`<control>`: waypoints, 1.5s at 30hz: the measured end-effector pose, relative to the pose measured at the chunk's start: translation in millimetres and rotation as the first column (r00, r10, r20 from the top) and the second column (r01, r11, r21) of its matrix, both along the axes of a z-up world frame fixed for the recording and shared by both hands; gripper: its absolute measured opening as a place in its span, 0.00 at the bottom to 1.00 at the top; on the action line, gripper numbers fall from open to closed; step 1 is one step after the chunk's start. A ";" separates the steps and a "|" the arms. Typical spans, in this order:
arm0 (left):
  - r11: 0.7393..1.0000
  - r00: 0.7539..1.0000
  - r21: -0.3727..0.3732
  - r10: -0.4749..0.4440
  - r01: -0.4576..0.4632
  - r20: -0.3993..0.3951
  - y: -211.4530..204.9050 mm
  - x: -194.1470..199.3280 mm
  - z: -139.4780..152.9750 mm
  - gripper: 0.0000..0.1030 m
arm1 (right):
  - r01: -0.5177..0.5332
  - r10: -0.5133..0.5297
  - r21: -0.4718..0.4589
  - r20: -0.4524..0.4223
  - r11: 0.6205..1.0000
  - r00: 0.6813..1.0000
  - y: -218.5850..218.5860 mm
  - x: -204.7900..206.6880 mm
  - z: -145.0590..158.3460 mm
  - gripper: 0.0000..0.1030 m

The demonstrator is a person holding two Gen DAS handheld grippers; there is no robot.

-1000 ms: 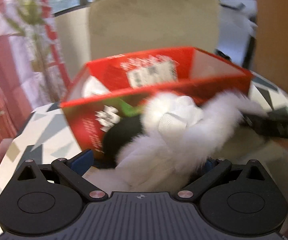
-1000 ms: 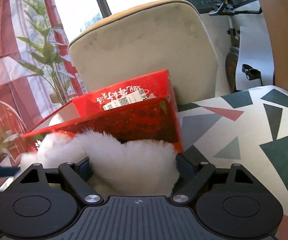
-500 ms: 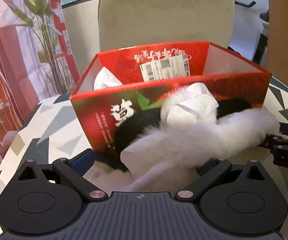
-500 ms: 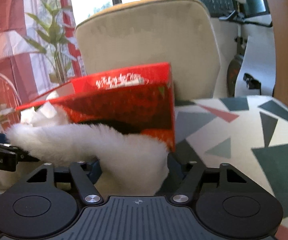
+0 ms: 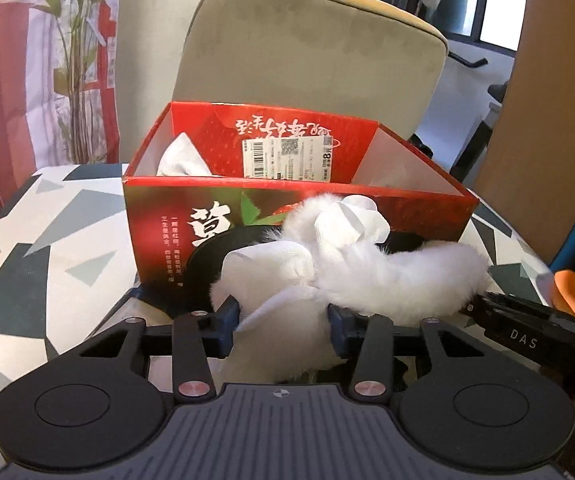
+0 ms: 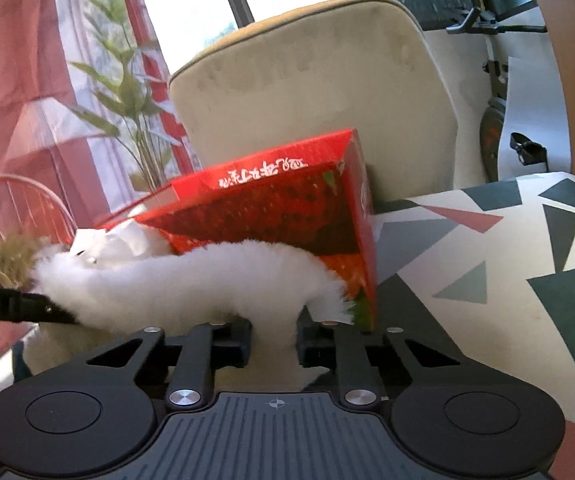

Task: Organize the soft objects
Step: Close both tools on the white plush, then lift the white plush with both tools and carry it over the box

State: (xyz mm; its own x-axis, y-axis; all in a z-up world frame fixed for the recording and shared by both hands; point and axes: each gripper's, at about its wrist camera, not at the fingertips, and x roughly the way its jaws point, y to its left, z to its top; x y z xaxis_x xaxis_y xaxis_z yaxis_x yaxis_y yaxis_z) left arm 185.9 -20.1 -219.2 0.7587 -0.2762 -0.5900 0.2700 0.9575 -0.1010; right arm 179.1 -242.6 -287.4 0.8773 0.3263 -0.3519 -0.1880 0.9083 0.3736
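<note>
Both grippers have just been closing on the same thing: a long white fluffy fur piece (image 5: 399, 280) knotted with a white ribbed cloth (image 5: 347, 224), lying on the terrazzo-patterned desk (image 5: 47, 240) right against the front wall of the open red cardboard box (image 5: 159, 216). The left gripper (image 5: 283, 320) has its jaws clenched on the cloth-and-fur bunch at one end, and the right gripper (image 6: 273, 338) pinches the fur near the box corner, squeezed thin. The piece looks very light, limp and compressible, so it should sag between the two holds; a deep pinch into the pile, not the loose tips, seems safest. More white cloth (image 5: 183, 160) already sits inside the box.
</note>
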 end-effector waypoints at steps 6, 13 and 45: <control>0.998 0.998 0.064 0.004 0.000 -0.062 -8.5 13.5 -18.3 0.50 | -0.002 0.002 -0.003 0.001 1.000 1.000 -0.3 -0.8 0.7 0.16; 1.000 1.000 -0.018 0.021 -0.021 -0.004 3.1 -1.1 3.2 0.18 | -0.012 0.012 0.005 0.031 1.000 0.999 3.2 -10.8 11.6 0.14; 0.969 0.972 -0.245 0.096 -0.042 0.215 66.5 -71.8 62.4 0.17 | -0.034 0.058 -0.152 0.151 0.988 0.987 54.3 -65.6 130.8 0.08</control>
State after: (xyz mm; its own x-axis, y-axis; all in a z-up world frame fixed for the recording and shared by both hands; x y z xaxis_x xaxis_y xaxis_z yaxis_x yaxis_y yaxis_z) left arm 114.1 46.5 -156.8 0.8855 -0.3300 -0.3273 0.2459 0.9302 -0.2726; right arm 113.5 -188.2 -156.6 0.9103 0.3218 -0.2606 -0.2758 0.9406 0.1981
